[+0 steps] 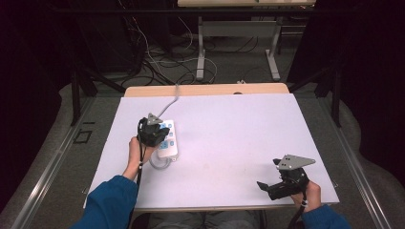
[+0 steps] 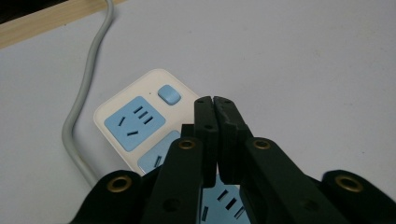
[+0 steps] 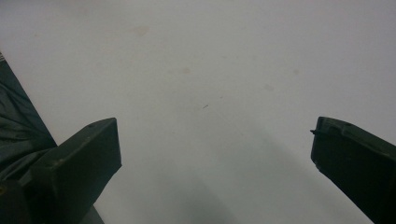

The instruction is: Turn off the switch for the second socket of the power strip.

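The left gripper (image 1: pixel 154 132) sits far left, jaws pressed together, pointing down. The right gripper (image 1: pixel 267 187) lies near right, jaws spread wide, pointing left. Blue sleeves (image 1: pixel 110 202) cover both forearms.

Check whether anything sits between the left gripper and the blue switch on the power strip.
Nothing visible does. The left gripper, jaws shut, hovers over the power strip, and the blue switch lies uncovered just beyond its tips.

You worked at a white surface (image 1: pixel 248 143) with a wooden far edge (image 1: pixel 205 89). Beyond it the room was dark; loose cables (image 1: pixel 157 62) lay on the grey floor (image 1: pixel 239 67) beside a grey-legged table (image 1: pixel 236 28). Metal rails (image 1: pixel 47 167) ran along both sides.
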Motion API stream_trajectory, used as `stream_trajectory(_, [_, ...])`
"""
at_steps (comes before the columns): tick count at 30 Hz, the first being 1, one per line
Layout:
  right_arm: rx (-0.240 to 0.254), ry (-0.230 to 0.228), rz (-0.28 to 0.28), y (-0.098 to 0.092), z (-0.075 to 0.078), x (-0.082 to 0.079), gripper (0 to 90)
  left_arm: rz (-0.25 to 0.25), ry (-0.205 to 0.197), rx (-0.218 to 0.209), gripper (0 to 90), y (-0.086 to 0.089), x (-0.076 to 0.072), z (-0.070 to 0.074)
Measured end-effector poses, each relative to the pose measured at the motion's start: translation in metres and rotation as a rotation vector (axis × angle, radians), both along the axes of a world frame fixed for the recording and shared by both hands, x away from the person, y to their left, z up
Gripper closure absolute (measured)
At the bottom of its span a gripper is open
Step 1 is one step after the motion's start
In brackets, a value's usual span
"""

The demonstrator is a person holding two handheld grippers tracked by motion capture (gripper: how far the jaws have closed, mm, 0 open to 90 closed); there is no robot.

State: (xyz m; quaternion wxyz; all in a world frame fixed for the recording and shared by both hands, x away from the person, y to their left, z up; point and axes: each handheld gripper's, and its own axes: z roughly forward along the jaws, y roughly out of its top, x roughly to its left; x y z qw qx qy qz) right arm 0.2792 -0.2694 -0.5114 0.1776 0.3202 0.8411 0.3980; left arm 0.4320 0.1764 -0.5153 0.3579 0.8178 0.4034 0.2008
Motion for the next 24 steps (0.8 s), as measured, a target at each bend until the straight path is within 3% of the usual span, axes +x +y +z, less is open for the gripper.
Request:
stream_trajectory(11, [0.005, 0.006, -0.014, 0.000, 0.000, -0.001, 1.0, -0.008, 0.009, -0.008, 90.0, -0.004, 0.007, -0.006])
stream_trajectory(17, [0.005, 0.007, -0.013, 0.000, 0.000, 0.000, 1.1, -0.008, 0.037, 0.002, 90.0, -0.005, 0.012, -0.011])
stream_trajectory(24, [0.003, 0.010, -0.011, 0.000, 0.000, 0.000, 1.1, -0.007, 0.040, 0.015, 90.0, -0.006, 0.016, -0.016])
